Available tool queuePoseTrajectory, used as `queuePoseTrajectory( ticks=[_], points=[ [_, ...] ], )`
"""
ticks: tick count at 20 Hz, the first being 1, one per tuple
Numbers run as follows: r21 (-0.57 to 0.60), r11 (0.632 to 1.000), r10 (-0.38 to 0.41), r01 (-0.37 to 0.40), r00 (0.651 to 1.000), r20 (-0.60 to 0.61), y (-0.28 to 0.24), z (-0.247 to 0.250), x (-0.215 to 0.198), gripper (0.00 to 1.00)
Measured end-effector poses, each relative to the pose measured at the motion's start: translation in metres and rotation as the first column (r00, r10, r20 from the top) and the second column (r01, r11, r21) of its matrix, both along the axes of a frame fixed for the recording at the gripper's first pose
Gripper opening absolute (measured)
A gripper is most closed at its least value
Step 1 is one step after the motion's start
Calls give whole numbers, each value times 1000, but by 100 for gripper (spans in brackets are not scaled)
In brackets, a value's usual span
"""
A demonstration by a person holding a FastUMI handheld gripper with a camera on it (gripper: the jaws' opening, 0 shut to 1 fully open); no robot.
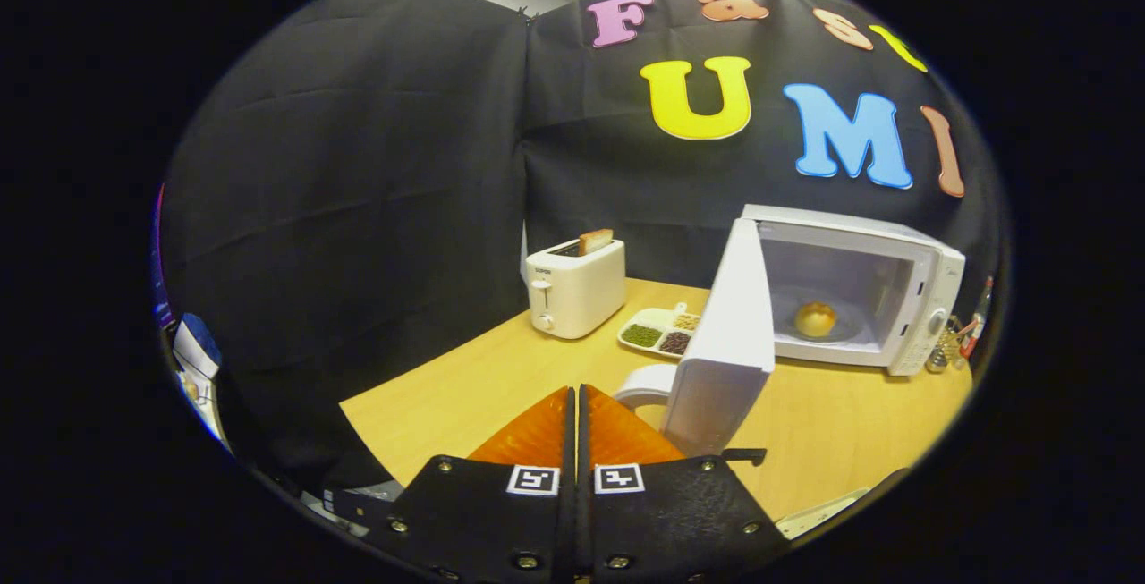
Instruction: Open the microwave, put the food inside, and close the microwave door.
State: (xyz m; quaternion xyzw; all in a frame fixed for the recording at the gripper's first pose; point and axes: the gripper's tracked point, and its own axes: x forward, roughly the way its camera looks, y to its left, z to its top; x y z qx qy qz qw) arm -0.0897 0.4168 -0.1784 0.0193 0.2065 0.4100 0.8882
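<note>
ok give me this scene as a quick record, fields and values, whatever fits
claw: shut, holding nothing, just short of the door
microwave: on the table, cavity open
microwave door: swung wide open toward the claw
food: round bun inside the microwave
toaster: left of the microwave, a slice sticking up
divided tray: between toaster and door
step left: close the door

A white microwave stands at the far right of the counter. Its door hangs wide open toward the near side. A round golden bun sits inside on the turntable.
</note>
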Motion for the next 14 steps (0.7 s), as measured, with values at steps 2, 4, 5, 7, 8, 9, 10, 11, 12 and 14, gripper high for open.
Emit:
queuePoseTrajectory(
  ticks=[2,4,5,7,8,9,10,11,12,14],
  points=[
    [-5,1000,-4,4,1000,10,-4,3,1,0],
    [-30,1000,-8,9,999,34,-11,2,3,0],
    [-30,1000,-8,9,1000,30,-13,-1,3,0],
    [-22,1000,-15,15,1000,18,-21,-3,7,0],
    [-24,999,-22,22,1000,17,-26,-3,11,0],
    [-30,999,-29,29,999,22,-30,-3,13,0],
    [-36,999,-38,39,999,26,-36,-3,16,0],
    [-40,998,-48,49,999,24,-41,-5,19,0],
    [-40,998,-56,56,998,16,-46,-7,23,0],
    [-39,996,-74,74,997,9,-56,-6,31,0]
  ],
)
